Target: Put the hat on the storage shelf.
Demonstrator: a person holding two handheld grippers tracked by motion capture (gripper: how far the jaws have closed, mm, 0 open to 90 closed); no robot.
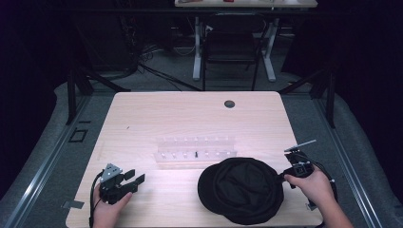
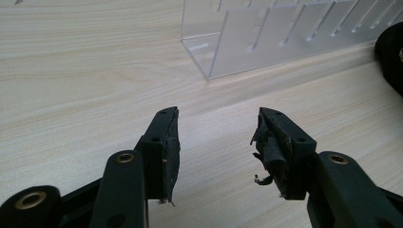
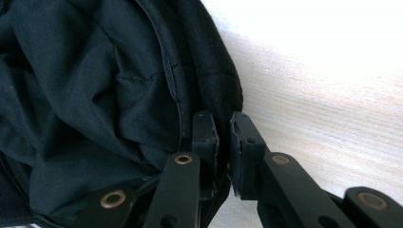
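I am looking along the right gripper [image 3: 223, 142] and seeing its two black fingers standing a narrow gap apart at the rim of the black hat [image 3: 95, 95]; the hem seems to be running between them, but the pads are not visibly pinching it, so I am reading this as a loosened hold rather than a clamp. In the high view the right gripper [image 1: 286, 175] is sitting at the hat's right edge, and the hat [image 1: 240, 189] is lying crumpled on the near right part of the wooden table [image 1: 157, 109], just near of the clear plastic rack [image 1: 196, 151]. I am judging the hat as light, soft and floppy: it is sagging into folds and will drape wherever I lift it, so the stitched rim is the firmest place to grip. My left gripper [image 2: 216, 137] is resting with its fingers wide apart over bare wood at the near left, [image 1: 135, 176] well apart from the hat.
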